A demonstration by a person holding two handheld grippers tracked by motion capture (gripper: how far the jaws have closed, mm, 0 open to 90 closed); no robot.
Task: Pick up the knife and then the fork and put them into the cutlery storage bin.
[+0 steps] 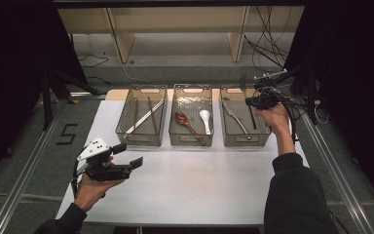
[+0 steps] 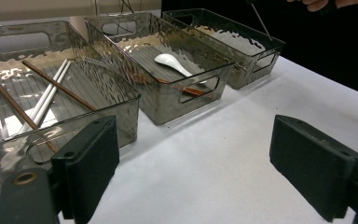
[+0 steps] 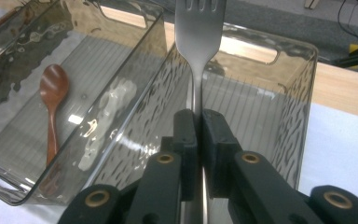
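Left gripper [image 1: 129, 155]: held low over the white table [image 1: 190, 180] near its left front, jaws well apart with nothing between them, pointing toward the row of bins; bare table lies between it and them

Left bin [image 1: 141, 116]: clear smoky plastic, holding 2 brown chopsticks [image 2: 56, 83] and 2 white chopsticks [image 2: 45, 99] laid crosswise over each other

Middle bin [image 1: 191, 115]: just beside the left bin, holding a brown wooden spoon [image 1: 187, 125] and a white ceramic spoon [image 1: 205, 119] side by side, apart from one another

Right bin [image 1: 243, 117]: just beside the middle bin, holding a metal utensil [image 1: 234, 117] lying lengthwise on the bin floor; its kind cannot be told from the high view

Fork [image 3: 198, 42]: metal, clamped by its handle between the pads of the right gripper, tines pointing away from the hand; in the right gripper view it stands above the wall between the middle and right bins, clear of the bin floor

Right gripper [image 3: 198, 122]: jaws drawn together on the fork handle, held by the person's hand [image 1: 272, 117] over the near right part of the right bin

Surroundings: black cables [image 1: 272, 44] trailing on the floor beyond the right bin, wooden shelf legs [image 1: 119, 39] behind the table, a taped figure 5 [image 1: 67, 133] on the floor to the left
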